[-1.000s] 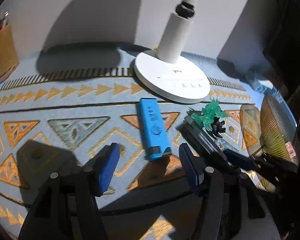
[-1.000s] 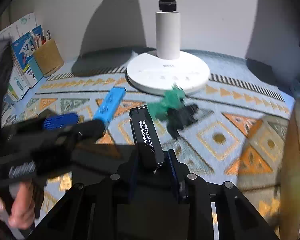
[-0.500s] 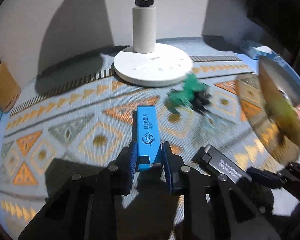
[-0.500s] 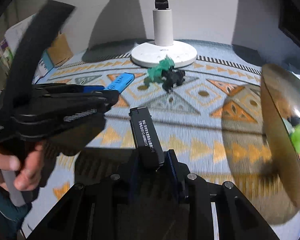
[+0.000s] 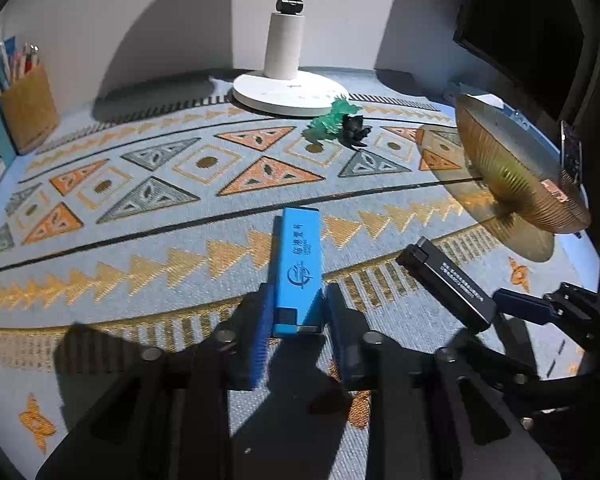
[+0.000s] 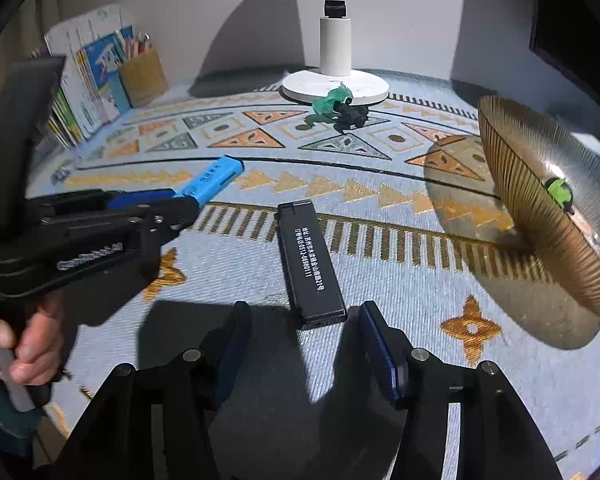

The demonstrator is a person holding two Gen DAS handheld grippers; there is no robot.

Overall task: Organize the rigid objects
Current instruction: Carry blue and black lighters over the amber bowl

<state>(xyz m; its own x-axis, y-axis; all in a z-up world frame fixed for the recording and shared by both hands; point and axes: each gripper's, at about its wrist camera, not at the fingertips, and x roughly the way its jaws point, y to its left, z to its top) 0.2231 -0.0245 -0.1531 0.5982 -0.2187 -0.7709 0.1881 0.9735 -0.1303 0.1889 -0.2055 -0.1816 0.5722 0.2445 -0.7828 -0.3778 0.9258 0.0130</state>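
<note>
A blue rectangular box point(image 5: 298, 256) lies flat on the patterned mat point(image 5: 140, 248), its near end between the jaws of my left gripper point(image 5: 296, 304). Those jaws are opening, and narrow gaps show on both sides of the box. A black box with white print point(image 6: 308, 264) rests on the mat with its near end between the jaws of my right gripper point(image 6: 304, 312). These jaws are also opening and stand well clear of it. In the left wrist view the black box point(image 5: 448, 284) lies to the right of the blue one.
A white lamp base point(image 5: 288, 92) stands at the back, with a green and black toy figure point(image 5: 336, 124) in front of it. A gold ribbed dish point(image 6: 548, 200) sits at the right. A pen holder point(image 5: 28, 108) and books point(image 6: 84, 80) stand at the back left.
Both grippers have drawn back from the lamp toward the near side of the mat, bringing the boxes along. Each pair of jaws has since parted from its box, the right more widely.
</note>
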